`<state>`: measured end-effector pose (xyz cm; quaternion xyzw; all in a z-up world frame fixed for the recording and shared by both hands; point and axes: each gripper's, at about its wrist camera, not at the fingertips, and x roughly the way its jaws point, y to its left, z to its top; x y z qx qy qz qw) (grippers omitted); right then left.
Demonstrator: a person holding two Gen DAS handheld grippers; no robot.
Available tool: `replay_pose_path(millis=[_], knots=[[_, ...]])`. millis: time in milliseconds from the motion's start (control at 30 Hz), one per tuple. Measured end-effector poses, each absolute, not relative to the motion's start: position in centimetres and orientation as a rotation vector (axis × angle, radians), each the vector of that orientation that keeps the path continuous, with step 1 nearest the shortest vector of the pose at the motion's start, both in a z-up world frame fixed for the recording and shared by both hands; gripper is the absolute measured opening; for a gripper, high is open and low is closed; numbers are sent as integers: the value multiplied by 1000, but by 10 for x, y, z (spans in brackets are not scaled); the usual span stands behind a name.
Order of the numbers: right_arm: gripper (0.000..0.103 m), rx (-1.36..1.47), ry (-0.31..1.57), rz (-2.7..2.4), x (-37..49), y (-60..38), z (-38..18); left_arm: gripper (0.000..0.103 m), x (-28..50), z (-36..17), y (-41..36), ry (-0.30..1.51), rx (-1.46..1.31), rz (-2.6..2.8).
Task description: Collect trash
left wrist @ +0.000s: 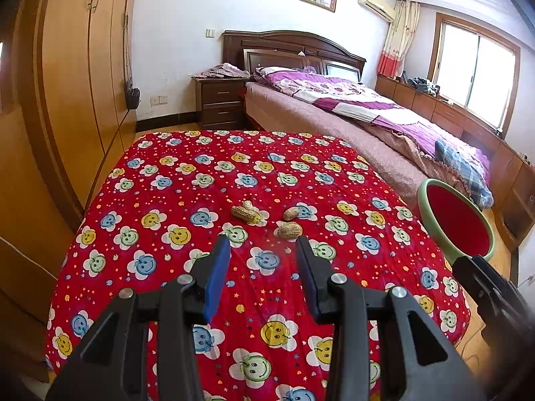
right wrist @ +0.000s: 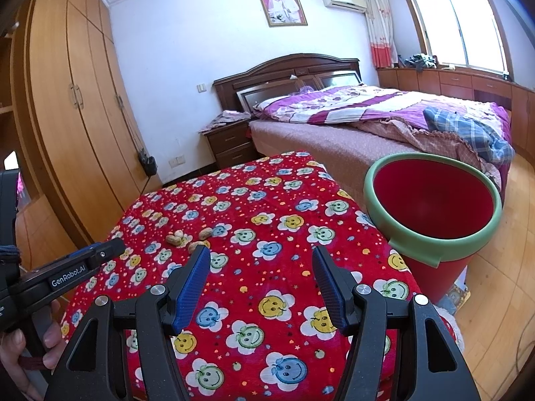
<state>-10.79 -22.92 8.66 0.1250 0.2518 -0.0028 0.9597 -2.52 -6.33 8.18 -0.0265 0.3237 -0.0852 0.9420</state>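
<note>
**Both grippers spread over the quilt, peanut shells ahead**

Starting at the left of my right-wrist view: a hand (right wrist: 20, 354) grips the handle of the left gripper (right wrist: 100, 254), and I can read "GenRobot.AI" in white on its black side. That is the only writing I can make out anywhere. In the left-wrist view that same gripper's blue-padded jaws stand apart with nothing between them, hovering over the red smiley-flower quilt (left wrist: 167, 183).

Just beyond its fingertips lie the peanut shells (left wrist: 247, 212), a small cluster of three pieces on the quilt, close together, the nearest one just ahead of the right-hand finger.

Moving right, my right gripper (right wrist: 260, 257) is also spread wide and empty, above the quilt's near half; the shells sit ahead and to the left of its left finger.

Further right, the red bin with the green rim (right wrist: 431, 200) stands beside the quilt's right edge, tilted with its mouth toward me. I see only red inside.
</note>
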Motion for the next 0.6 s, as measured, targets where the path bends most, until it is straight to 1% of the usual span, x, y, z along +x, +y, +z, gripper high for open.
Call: replay_pose_path(millis=[600], knots=[[65,237,483,4,-112,-222,95,40,-34,90,-60,628,-60,-166]])
